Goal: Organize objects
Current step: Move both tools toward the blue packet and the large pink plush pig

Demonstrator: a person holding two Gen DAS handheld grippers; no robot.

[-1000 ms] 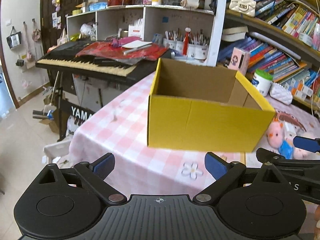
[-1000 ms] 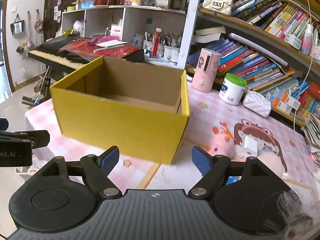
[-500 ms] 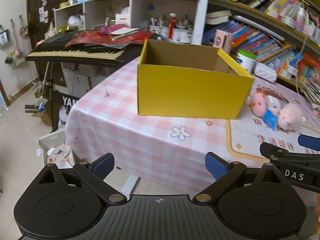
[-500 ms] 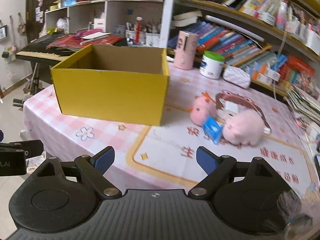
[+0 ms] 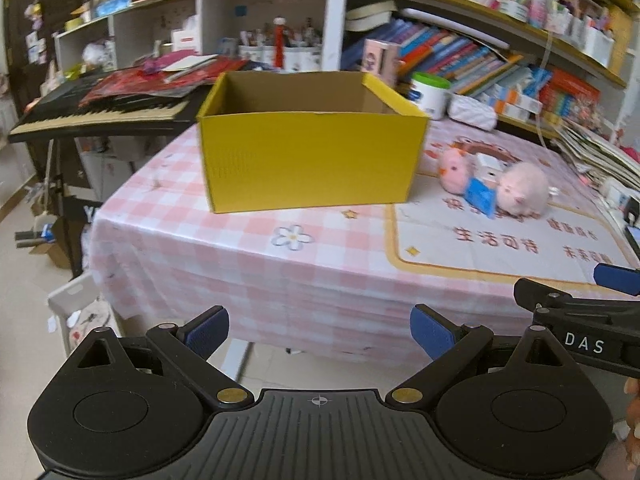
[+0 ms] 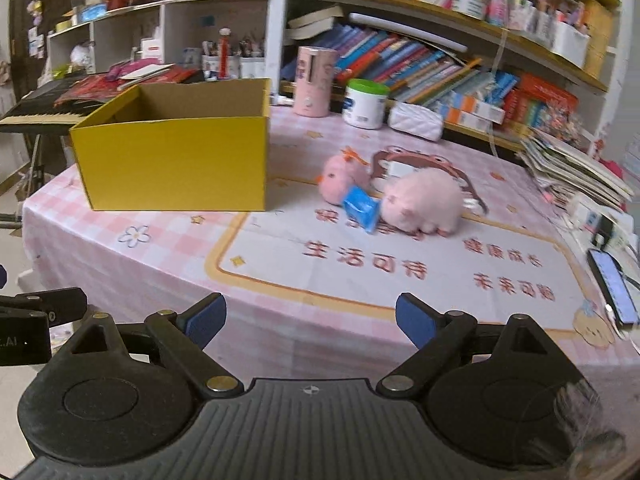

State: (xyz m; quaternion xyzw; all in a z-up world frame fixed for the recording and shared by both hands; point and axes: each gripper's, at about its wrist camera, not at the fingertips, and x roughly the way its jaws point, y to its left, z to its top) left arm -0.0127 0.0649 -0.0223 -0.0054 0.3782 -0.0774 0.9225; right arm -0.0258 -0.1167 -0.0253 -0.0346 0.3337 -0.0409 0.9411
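The left gripper [image 5: 318,332] was held wide apart with nothing in it, and the right gripper [image 6: 310,318], equally unloaded, was opening further. Beyond them, on the pink checked table [image 6: 280,280], an open yellow box [image 6: 176,164] was set, and just beside it two pink plush toys [image 6: 420,200] and a blue packet [image 6: 360,208] were clustered.

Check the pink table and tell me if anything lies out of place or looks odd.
The two pink plush toys and a blue packet lie huddled loose on the mat beside the yellow box, not in it; what shows of the box's inside is bare. A phone sits at the table's right edge. Nothing looks spilled or damaged.
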